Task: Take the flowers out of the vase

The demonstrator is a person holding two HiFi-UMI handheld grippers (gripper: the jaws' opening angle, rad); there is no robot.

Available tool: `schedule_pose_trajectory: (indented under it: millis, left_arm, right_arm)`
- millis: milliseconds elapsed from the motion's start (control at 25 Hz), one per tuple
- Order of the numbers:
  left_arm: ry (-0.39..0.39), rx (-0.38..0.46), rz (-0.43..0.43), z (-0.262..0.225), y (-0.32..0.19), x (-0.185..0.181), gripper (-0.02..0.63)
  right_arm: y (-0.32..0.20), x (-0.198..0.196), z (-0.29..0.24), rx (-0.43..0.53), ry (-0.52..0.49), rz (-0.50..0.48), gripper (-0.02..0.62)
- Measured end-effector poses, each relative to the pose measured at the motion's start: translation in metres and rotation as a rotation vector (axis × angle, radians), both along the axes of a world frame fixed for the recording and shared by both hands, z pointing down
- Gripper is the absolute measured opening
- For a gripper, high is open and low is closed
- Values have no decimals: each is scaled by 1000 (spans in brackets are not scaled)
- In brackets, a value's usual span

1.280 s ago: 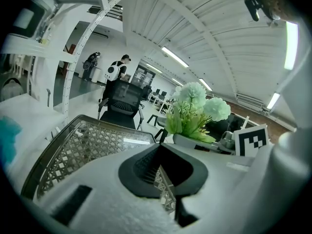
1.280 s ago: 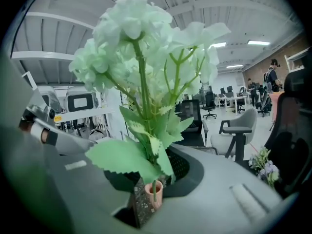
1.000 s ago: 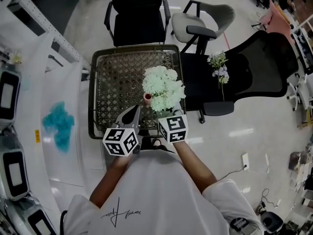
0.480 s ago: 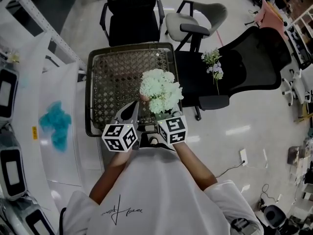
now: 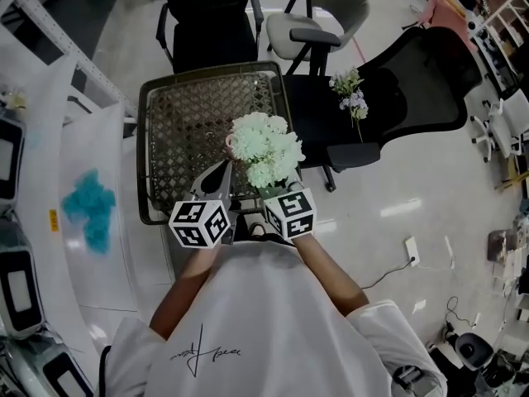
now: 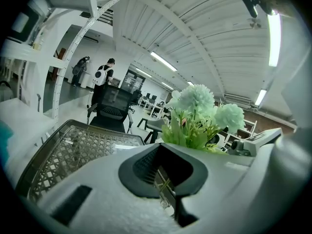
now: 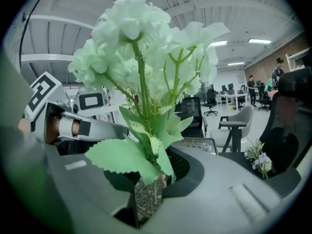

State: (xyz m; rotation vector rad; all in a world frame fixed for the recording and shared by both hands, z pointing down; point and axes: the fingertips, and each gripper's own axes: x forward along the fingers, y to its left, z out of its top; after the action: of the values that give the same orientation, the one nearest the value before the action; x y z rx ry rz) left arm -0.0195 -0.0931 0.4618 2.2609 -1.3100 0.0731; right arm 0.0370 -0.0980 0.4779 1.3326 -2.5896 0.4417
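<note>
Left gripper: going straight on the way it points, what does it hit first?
Most likely the pink vase or the flowers right by it: the left gripper points at that spot. Depth is hard to judge.

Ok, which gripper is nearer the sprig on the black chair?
Right. The right gripper, clamping the white flowers, sits down-left of the sprig in the head view; the left gripper is further left, over the basket.

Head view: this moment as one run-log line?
right tool: shut on stems of pale green artificial flower bunch | left tool: shut, empty | bunch: over brown mesh tabletop
</note>
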Motion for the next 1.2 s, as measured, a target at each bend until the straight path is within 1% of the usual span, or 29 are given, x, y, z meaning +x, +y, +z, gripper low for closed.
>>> schedule_pose_trajectory:
  millis: [240,440,520,640,760,880,1040,1200]
  left_arm:
    - [-49,33,14,-4,9,1,0]
    - [-95,65,-8,-10,11,-4,0]
    - [-93,69,-4,-12,12,-4,0]
    - [-80,64,6,-13,14,-4,0]
    - [-74,69,4,-16,14,-5,0]
    - [-69,68,0,-18,16,-6,0]
    - [-83,66,5,-17,14,-10,0]
    - [-79,44,1,-10,12,-13,0]
  right_arm:
    - [11,-1,4,-17,-7,-21,84]
    - [20,-5,-5,4,-5,-69,81]
    - [24,-10,-10,8,-9,-98,80]
    - [28,-17,-16,-7,-46,-140,77]
    - [26,-19,-27,0,-73,-172,75]
    - [26,-18,-32,0,-73,-202,75]
    - [26,-19,-36,16,-54,-235,75]
    - [28,-19,-32,-3,-50,-255,75]
